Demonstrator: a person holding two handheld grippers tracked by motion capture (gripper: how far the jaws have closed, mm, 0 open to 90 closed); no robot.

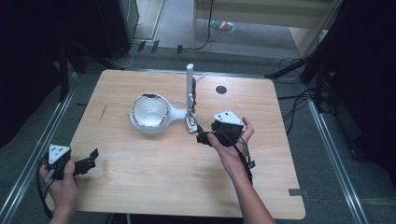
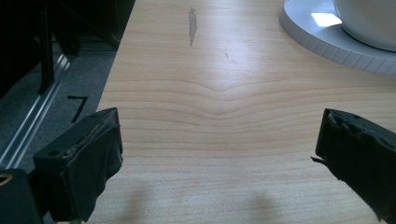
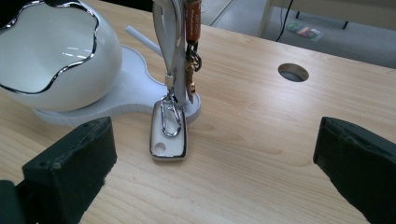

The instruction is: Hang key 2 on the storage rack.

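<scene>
A white, rounded-rectangular key fob with a silver rim (image 3: 168, 133) is seen lying flat on the light wooden surface (image 1: 154, 182), attached by a silver carabiner clip (image 3: 171, 117) and a strap to a white upright post (image 1: 189, 81). The post rises from a flat white stand base (image 3: 135, 93), on which a glossy white egg-shaped bowl with a wavy chrome rim (image 1: 150, 111) is also carried; the fob's upper end is touching the edge of that base. The right hand-held gripper (image 1: 205, 138) is held just beside the fob, on its near right in the high view, and is pointed toward it. Its jaws are spread to their widest, nothing is gripped between them, and the fob is seen beyond the gap, nearer the left jaw in the right gripper view. The left hand-held gripper (image 1: 91, 157) is held near the surface's near left corner, well apart from the stand, with its jaws wide open and empty over bare wood. A round hole (image 1: 221, 89) is cut into the surface behind the stand.
</scene>
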